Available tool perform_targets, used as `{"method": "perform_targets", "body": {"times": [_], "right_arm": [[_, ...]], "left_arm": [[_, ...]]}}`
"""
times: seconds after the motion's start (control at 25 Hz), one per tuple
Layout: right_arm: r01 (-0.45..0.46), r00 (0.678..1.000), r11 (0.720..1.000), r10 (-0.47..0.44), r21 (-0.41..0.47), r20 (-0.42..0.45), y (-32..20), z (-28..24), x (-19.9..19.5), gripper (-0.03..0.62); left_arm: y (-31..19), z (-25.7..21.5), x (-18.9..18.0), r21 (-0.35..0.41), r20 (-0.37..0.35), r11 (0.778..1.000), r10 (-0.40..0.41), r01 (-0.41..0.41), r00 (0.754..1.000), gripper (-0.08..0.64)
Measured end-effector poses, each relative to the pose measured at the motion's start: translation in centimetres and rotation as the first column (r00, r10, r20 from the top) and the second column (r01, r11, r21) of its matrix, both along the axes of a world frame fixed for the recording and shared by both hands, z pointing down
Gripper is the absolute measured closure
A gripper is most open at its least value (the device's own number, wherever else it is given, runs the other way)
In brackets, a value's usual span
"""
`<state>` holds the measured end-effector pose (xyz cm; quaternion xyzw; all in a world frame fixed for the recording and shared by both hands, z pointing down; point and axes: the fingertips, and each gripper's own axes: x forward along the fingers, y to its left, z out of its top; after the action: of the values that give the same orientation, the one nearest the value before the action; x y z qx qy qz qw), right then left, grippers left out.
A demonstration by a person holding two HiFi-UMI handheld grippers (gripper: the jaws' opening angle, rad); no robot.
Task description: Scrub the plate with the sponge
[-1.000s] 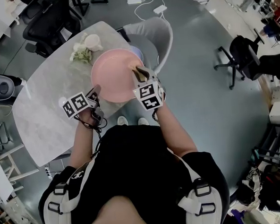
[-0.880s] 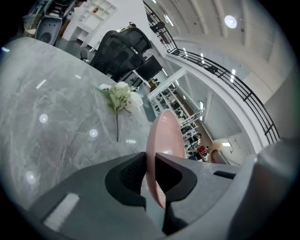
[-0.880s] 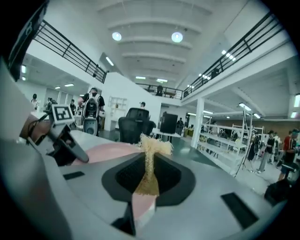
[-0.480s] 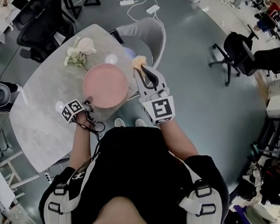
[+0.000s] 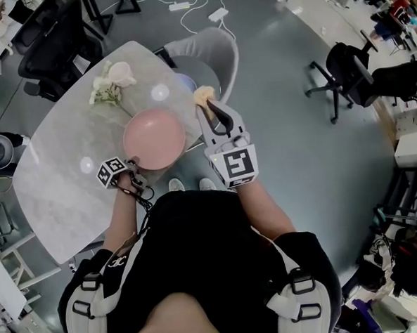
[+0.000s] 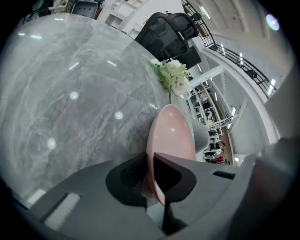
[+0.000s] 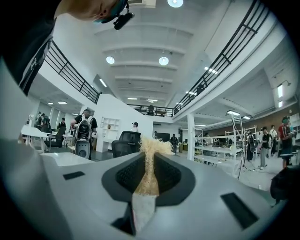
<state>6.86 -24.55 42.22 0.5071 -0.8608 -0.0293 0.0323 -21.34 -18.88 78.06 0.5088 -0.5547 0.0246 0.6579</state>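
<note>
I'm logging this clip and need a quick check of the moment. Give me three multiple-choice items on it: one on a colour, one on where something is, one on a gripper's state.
1. What colour is the plate?
A. Pink
B. White
C. Blue

2. Where is the sponge?
A. Pressed on the plate's middle
B. In the right gripper, off the plate to its right
C. Lying loose on the plate's rim

3. What is the left gripper doing?
A. Hanging open and empty
B. Shut on the sponge
C. Shut on the plate's rim

Answers:
1 A: the plate is pink in the head view and the left gripper view.
2 B: the head view shows the sponge between the right gripper's jaws, clear of the plate.
3 C: the left gripper view shows its jaws closed on the rim.
</note>
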Motion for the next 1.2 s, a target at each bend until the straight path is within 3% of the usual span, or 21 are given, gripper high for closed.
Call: {"method": "perform_targets", "body": {"times": [0.12, 0.2, 0.28, 0.4, 0.48, 0.6, 0.76, 1.0, 1.12, 1.2], "right_arm": [[0.013, 1.000, 1.000, -0.013, -0.007, -0.002, 0.0, 0.1, -0.3, 0.538], [0.019, 1.000, 1.000, -0.019, -0.008, -0.001, -0.1, 0.2, -0.6, 0.538], [0.025, 1.000, 1.000, -0.025, 0.005, 0.006, -0.4, 0.2, -0.9, 0.538], [0.042, 0.999, 0.999, -0.042, 0.010, 0.009, -0.5, 0.3, -1.3, 0.538], [0.052, 0.999, 0.998, -0.052, 0.021, 0.016, -0.6, 0.3, -1.4, 0.538], [0.069, 0.997, 0.997, -0.069, 0.020, 0.028, -0.9, 0.2, -2.3, 0.538], [0.088, 0.995, 0.996, -0.089, 0.026, 0.048, -1.6, 0.0, -3.5, 0.538], [0.107, 0.991, 0.994, -0.110, 0.036, 0.076, -2.6, -0.4, -4.6, 0.539], [0.115, 0.989, 0.993, -0.118, 0.033, 0.094, -3.3, -0.7, -5.2, 0.540], [0.141, 0.983, 0.989, -0.145, 0.042, 0.114, -3.4, -1.1, -5.9, 0.540]], "left_arm": [[1.3, 1.5, 0.1, -0.087, 0.032, 0.996, 0.000, 0.003, 0.999, 0.531], [1.7, 1.6, 0.2, -0.106, 0.025, 0.994, -0.014, 0.016, 1.000, 0.531], [1.6, 1.4, 0.0, -0.095, 0.045, 0.995, -0.015, 0.019, 0.999, 0.531], [1.1, 0.0, -1.3, -0.031, 0.174, 0.999, -0.020, 0.026, 0.985, 0.531], [0.2, -2.1, -2.8, 0.045, 0.300, 0.999, -0.033, 0.020, 0.953, 0.528], [-1.6, -7.1, -5.5, 0.184, 0.478, 0.983, -0.068, -0.024, 0.876, 0.525], [-4.2, -14.9, -7.6, 0.358, 0.623, 0.927, -0.148, -0.112, 0.768, 0.525], [-5.1, -27.2, -6.5, 0.519, 0.774, 0.779, -0.253, -0.352, 0.580, 0.525], [-4.4, -32.4, -5.5, 0.567, 0.783, 0.716, -0.314, -0.407, 0.537, 0.525], [-3.8, -34.8, -5.0, 0.579, 0.786, 0.694, -0.337, -0.428, 0.518, 0.525]]}}
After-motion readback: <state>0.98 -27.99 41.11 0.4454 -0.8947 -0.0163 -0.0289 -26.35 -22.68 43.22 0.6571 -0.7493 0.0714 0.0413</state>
